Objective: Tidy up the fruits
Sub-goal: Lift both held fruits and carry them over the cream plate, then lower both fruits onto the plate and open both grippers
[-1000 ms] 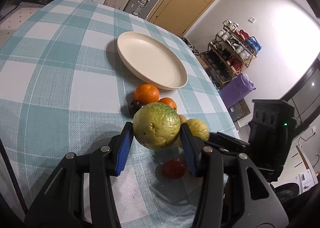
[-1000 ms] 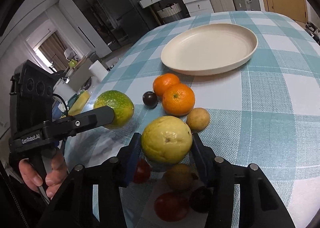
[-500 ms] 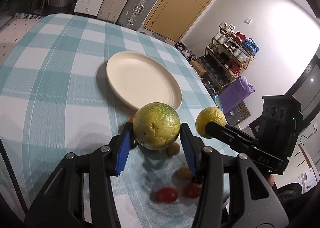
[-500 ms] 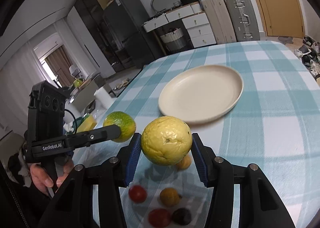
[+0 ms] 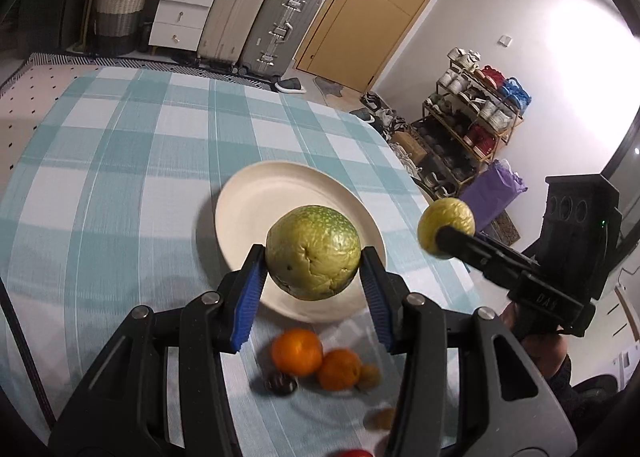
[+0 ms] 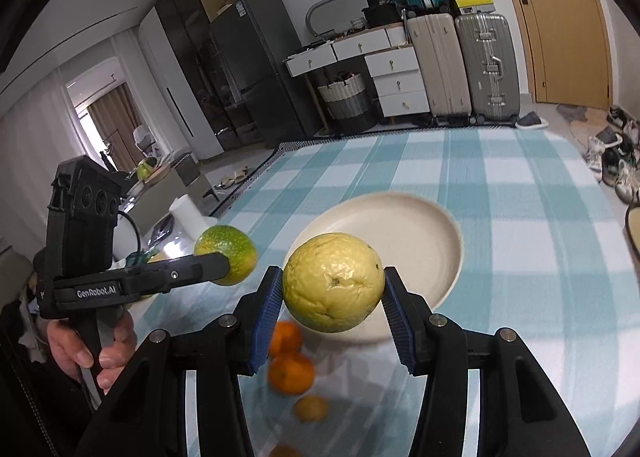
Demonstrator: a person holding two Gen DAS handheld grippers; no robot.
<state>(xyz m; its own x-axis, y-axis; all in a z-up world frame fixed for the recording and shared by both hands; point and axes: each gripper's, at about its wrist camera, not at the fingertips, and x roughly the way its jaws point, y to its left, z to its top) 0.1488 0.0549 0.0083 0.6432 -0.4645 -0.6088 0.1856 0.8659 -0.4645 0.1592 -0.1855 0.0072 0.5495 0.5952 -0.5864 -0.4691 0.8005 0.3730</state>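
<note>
Left gripper [image 5: 313, 269] clamps green fruit [image 5: 313, 253], right gripper [image 6: 332, 297] yellow fruit [image 6: 333, 281], above plate [image 5: 256, 209] edge.

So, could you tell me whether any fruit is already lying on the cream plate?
No, the cream plate is bare; the yellow fruit is held above it.

Centre frame, the right gripper [image 6: 333, 299] clamps a yellow fruit [image 6: 333, 281] above the cream plate [image 6: 424, 245] — at left, the left gripper [image 6: 224, 263] grips a green fruit [image 6: 228, 247].
</note>
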